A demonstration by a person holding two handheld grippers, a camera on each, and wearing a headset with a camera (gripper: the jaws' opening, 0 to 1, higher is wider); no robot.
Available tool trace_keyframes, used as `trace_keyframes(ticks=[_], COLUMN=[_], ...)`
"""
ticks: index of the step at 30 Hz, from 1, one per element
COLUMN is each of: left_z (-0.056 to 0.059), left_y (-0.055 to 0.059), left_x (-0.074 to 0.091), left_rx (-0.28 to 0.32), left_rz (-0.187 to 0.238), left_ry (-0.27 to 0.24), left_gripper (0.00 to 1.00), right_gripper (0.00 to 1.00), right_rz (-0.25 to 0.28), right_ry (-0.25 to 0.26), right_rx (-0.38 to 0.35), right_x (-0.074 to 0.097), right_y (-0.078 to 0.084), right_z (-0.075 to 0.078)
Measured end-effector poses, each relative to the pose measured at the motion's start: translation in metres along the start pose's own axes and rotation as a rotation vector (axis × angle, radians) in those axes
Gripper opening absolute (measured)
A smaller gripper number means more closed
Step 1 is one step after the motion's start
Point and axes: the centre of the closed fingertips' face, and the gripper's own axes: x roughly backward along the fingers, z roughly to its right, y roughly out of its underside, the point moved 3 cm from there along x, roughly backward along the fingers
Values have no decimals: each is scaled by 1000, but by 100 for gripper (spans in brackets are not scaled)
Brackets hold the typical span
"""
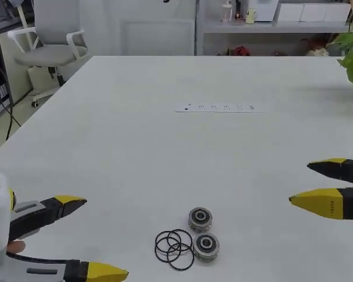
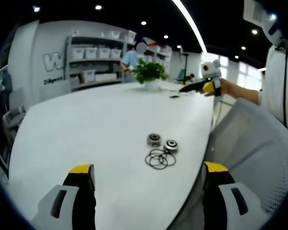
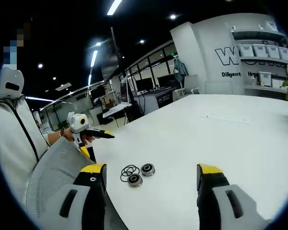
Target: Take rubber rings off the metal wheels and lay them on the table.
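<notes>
In the right gripper view, at the upper right of the frame, we read large dark letters "WO" on the white wall (image 3: 201, 57). They are cut off by a shelf of white bins (image 3: 259, 50). Below them stands the smaller word "Diligent", then a word beginning "Ho" that we cannot finish. In the left gripper view, at the upper left, the white wall (image 2: 50, 48) shows a big "W" with "Diligent" under it. In the head view, the thin white strip (image 1: 219, 107) on the pale grey table (image 1: 135, 147) carries dark marks too small for us to read.

Two metal wheels (image 1: 200, 218), roughly four rubber rings (image 1: 173, 247), two tongs (image 1: 106, 237).
</notes>
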Motion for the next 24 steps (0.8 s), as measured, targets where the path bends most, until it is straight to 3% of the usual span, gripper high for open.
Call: trace_keyframes(ticks=[7, 12, 24], left_z=[-2, -1, 0], left_y=[5, 8, 14], left_x=[0, -1, -3], left_rx=[9, 8, 18], left_rz=[-17, -34, -53], left_ry=[-2, 6, 8], left_gripper=[100, 100, 100], right_gripper=[77, 79, 83], right_rz=[-12, -72, -165], right_ry=[30, 51, 45], right_rx=[-56, -83, -90], right_x=[9, 10, 5], right_y=[26, 51, 82], right_z=[1, 3, -7])
